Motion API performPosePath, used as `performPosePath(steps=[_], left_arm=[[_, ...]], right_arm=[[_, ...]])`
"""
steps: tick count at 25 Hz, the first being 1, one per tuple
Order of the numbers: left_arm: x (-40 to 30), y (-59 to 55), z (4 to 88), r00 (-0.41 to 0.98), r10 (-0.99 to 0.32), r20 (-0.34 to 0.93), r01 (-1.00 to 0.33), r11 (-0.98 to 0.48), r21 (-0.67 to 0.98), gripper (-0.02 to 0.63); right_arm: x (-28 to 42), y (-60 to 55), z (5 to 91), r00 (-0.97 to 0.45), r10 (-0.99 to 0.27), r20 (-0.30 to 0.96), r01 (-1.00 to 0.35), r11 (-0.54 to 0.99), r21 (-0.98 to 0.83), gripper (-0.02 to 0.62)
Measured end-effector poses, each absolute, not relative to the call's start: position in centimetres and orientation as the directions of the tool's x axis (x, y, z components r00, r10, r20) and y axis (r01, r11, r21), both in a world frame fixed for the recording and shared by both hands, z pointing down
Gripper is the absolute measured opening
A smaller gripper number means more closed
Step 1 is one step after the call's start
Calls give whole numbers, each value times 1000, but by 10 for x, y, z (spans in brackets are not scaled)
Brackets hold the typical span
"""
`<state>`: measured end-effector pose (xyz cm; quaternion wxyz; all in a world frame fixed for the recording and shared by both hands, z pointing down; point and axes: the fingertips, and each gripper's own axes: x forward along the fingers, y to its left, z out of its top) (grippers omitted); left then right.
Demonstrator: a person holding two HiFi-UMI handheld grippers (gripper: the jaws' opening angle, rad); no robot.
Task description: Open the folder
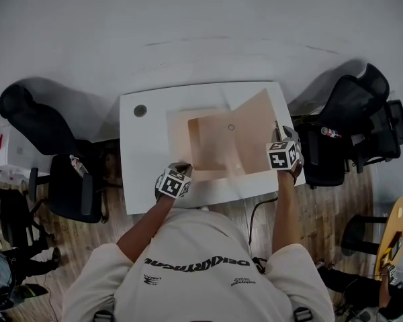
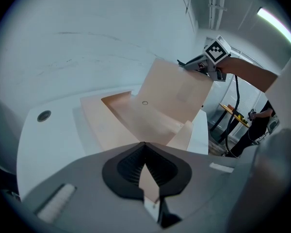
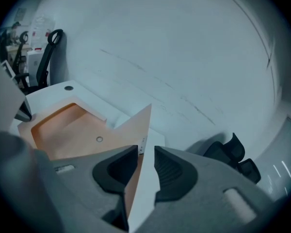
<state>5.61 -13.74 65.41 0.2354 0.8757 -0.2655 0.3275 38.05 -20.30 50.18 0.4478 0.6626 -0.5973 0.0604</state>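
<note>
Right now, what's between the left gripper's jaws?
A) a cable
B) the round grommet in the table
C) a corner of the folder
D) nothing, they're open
C: in the left gripper view, the left gripper has its jaws closed on a tan corner of the folder.

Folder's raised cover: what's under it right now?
Under the raised cover, the tan inner panel of the folder shows, bearing a small ring. No loose sheets visible. The strip along the fold beneath the cover is hidden.
</note>
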Motion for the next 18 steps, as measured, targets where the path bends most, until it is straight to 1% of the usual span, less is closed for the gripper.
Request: performPosePath(steps=[7, 11, 18], left_arm=[[52, -140, 643, 651, -356, 670, -636, -737, 227, -2], [52, -142, 634, 657, -385, 648, -642, -736, 214, -2], [54, -140, 625, 673, -405, 619, -639, -740, 210, -1]], right_arm=[[364, -201, 476, 253, -800, 543, -875, 50, 481, 103], [350, -200, 461, 225, -829, 511, -888, 42, 459, 103], [326, -189, 448, 179, -848, 498, -920, 35, 391, 103]])
